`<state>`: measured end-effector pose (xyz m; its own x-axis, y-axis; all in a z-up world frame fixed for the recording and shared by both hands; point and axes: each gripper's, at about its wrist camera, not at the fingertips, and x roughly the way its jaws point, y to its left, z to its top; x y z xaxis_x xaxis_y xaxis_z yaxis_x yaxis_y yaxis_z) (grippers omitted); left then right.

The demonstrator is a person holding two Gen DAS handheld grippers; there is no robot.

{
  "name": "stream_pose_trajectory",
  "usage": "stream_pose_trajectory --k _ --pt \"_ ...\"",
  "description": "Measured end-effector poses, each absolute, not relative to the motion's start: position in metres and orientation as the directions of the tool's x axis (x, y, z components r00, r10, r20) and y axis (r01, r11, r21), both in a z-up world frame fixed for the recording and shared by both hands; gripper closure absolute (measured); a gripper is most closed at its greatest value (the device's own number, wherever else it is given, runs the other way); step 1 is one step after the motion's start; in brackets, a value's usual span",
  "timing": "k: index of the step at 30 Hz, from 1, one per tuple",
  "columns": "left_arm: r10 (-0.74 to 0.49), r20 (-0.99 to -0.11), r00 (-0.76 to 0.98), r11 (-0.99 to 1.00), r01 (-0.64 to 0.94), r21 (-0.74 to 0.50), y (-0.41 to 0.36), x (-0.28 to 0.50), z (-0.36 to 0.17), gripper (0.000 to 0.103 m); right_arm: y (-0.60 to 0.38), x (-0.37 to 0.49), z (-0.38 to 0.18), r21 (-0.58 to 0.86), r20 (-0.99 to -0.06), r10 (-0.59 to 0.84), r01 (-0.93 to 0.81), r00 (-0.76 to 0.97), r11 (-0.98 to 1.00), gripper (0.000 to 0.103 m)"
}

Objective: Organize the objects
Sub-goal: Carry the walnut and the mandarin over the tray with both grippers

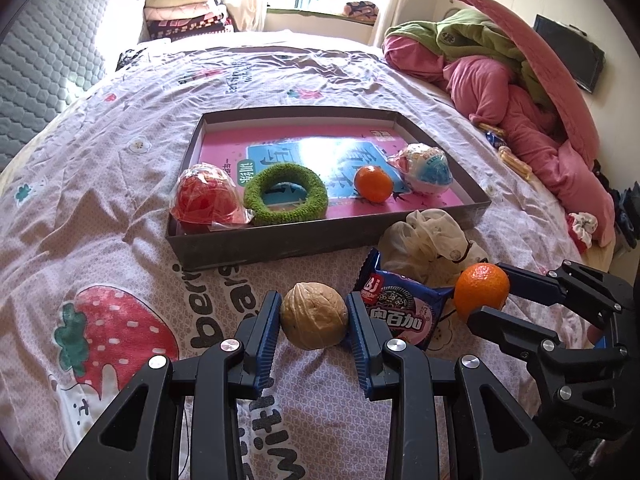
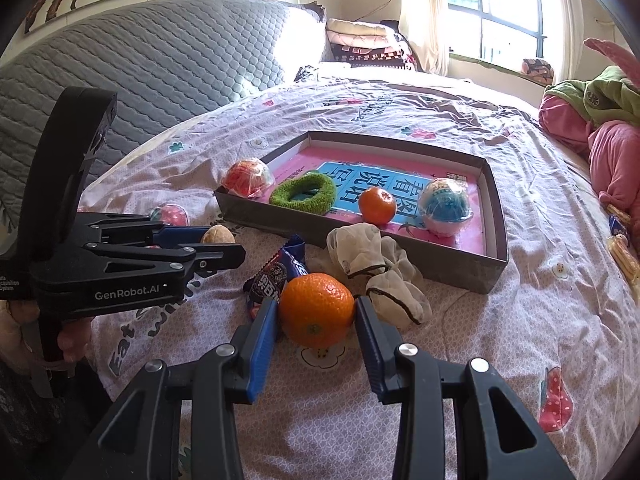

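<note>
Two grippers work above the bed (image 1: 120, 240): left gripper (image 1: 313, 316) fingers clamped on a walnut (image 1: 313, 315), right gripper (image 2: 316, 312) fingers clamped on an orange (image 2: 316, 309), both near the box (image 1: 280, 242).

Two close wrist views angle down across the strawberry-print bed (image 1: 120, 184); both share the grey cardboard box (image 1: 320, 248) (image 2: 440, 268) toward 12 o'clock.
</note>
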<state>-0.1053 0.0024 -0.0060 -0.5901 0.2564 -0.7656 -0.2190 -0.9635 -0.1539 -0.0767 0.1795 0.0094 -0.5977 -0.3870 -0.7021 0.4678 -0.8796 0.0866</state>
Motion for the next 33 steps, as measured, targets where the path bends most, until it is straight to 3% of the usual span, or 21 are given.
stream_pose_trajectory --k 19,33 --pt "0.224 -0.694 -0.684 -0.974 -0.178 -0.139 0.015 -0.116 0.022 0.069 0.195 -0.097 0.036 0.13 -0.634 -0.386 0.399 -0.67 -0.908 0.063" --pt "0.174 -0.689 -0.703 -0.985 -0.127 -0.119 0.022 -0.141 0.023 0.069 0.202 -0.131 0.05 0.17 -0.609 -0.368 0.337 -0.703 -0.926 0.063"
